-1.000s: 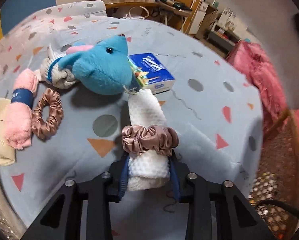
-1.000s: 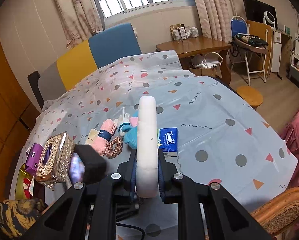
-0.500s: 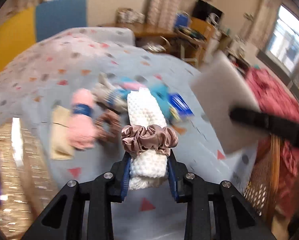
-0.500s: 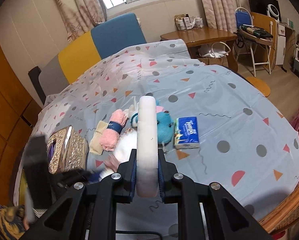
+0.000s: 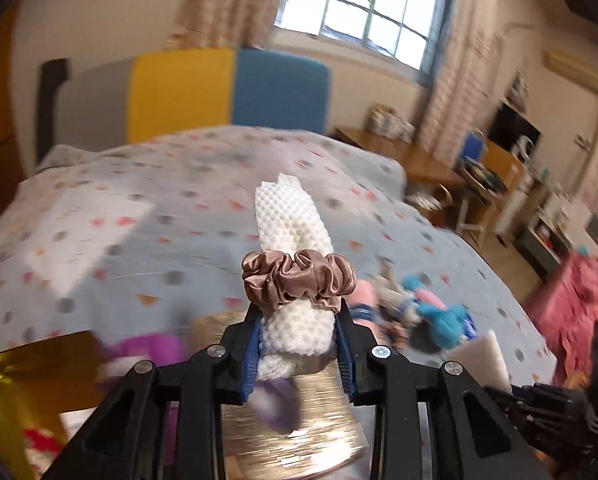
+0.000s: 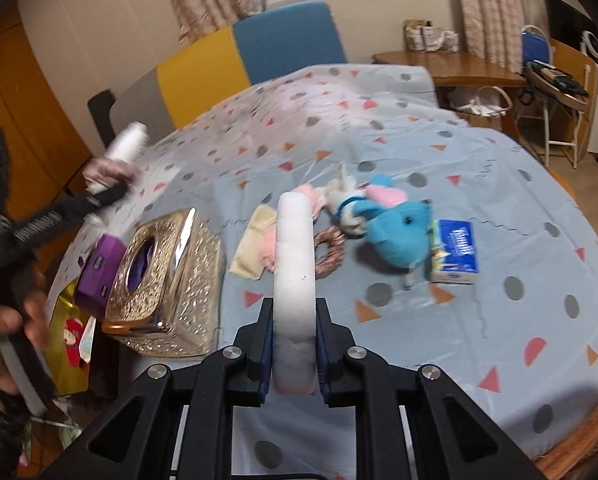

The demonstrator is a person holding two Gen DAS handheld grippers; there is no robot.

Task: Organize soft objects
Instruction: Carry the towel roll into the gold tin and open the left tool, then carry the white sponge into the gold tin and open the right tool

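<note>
My left gripper (image 5: 297,336) is shut on a rolled white waffle towel (image 5: 291,220) with a brown satin scrunchie (image 5: 299,280) around it, held up above the table's left end. It also shows in the right wrist view (image 6: 111,184). My right gripper (image 6: 295,340) is shut on a white sponge pad (image 6: 295,256), seen edge-on, above the table's near side. On the table lie a blue plush toy (image 6: 399,232), a second brown scrunchie (image 6: 331,252), a pink fuzzy roll (image 6: 267,248) and a beige cloth (image 6: 253,240).
A gold tissue box (image 6: 167,280) and a purple box (image 6: 99,272) stand at the table's left end. A blue tissue pack (image 6: 457,250) lies right of the plush. The patterned cloth covers the table (image 6: 499,320). A chair (image 6: 283,44) stands behind; a wooden desk (image 6: 451,68) at the right.
My left gripper has swung up and to the left with the towel, now over the gold tissue box. My right gripper has shifted a little and still holds the sponge.
</note>
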